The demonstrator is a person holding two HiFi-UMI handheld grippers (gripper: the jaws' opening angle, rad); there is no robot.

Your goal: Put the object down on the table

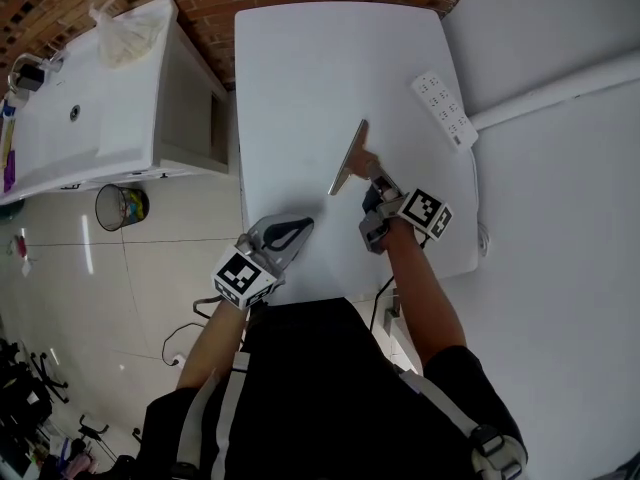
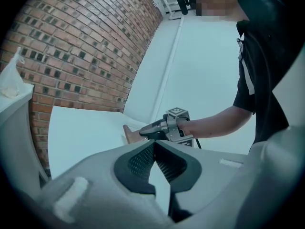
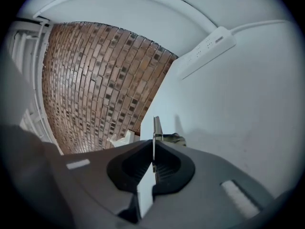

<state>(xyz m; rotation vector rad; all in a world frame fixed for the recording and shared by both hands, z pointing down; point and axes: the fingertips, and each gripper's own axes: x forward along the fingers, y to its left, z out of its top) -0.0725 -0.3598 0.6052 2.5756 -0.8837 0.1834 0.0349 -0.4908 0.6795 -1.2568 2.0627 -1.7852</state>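
A flat metal blade with a wooden handle (image 1: 350, 156) is held on edge over the white table (image 1: 300, 78), right of its middle. My right gripper (image 1: 374, 180) is shut on the handle end. In the right gripper view the blade (image 3: 155, 130) shows as a thin upright edge clamped between the jaws (image 3: 153, 162). I cannot tell whether it touches the tabletop. My left gripper (image 1: 293, 231) rests near the table's front edge, shut and empty (image 2: 154, 146). From the left gripper view I see the wooden handle (image 2: 129, 133) in the right gripper (image 2: 155, 130).
A white power strip (image 1: 445, 110) lies at the table's right edge, its cable running off right. Left of the table stand a white counter (image 1: 90, 108) with a plastic bag (image 1: 130, 30) and a wire bin (image 1: 122, 206) on the floor. Behind is a brick wall (image 3: 90, 80).
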